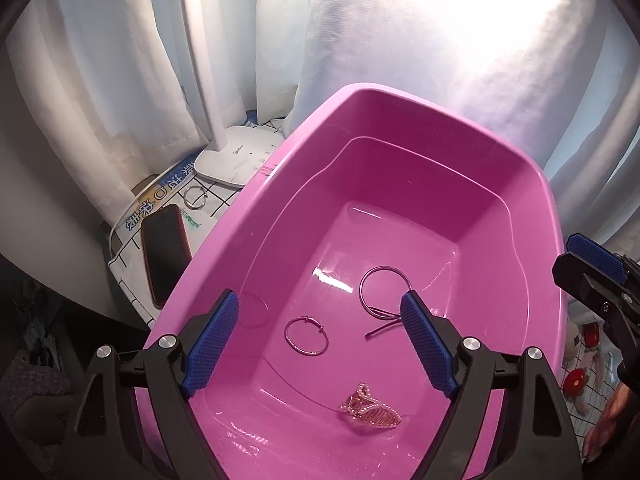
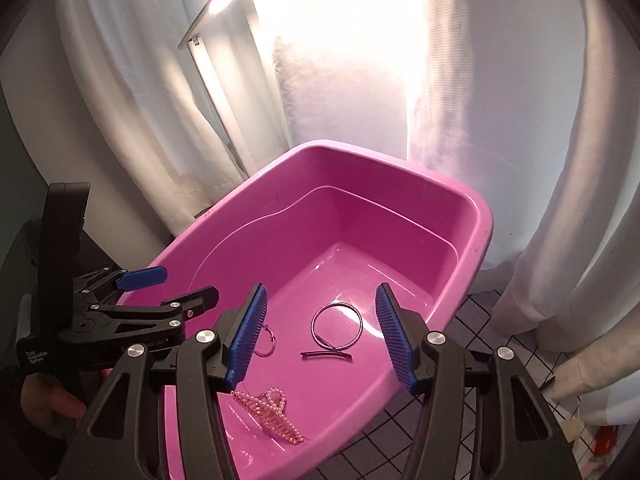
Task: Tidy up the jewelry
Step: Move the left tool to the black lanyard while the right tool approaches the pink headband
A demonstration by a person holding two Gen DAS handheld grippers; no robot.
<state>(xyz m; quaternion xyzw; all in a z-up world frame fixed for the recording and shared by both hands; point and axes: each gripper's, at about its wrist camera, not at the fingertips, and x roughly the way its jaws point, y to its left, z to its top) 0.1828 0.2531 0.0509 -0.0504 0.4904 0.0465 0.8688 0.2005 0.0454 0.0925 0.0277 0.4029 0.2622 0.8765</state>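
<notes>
Both sets of tongs hang spread wide and empty above a pink plastic tub (image 1: 400, 128) on a bench spread with a grid-patterned cloth (image 2: 472, 364). The left tongs (image 1: 320, 344) frame the tub's floor; the right tongs (image 2: 320, 336) do the same from the other side, each pair's blue pads (image 2: 248, 332) well apart and touching nothing.

Nearest in the tub lies a pink pearl-studded hair claw (image 1: 370, 410). Just beyond it rest a thin gold hoop bangle (image 1: 306, 336) and, to its right, a dark flat hair clip (image 2: 326, 355) with a larger silver ring bangle (image 1: 384, 290) just behind it. All the pieces lie loose on the tub's glossy bottom.

Outside the tub, on the left, a dark smartphone (image 1: 164, 252) lies on the cloth; a further metal ring (image 1: 195, 198) sits beyond it, near the white base of a desk lamp (image 1: 240, 158). White curtains (image 1: 120, 60), brightly lit, close off the background.
</notes>
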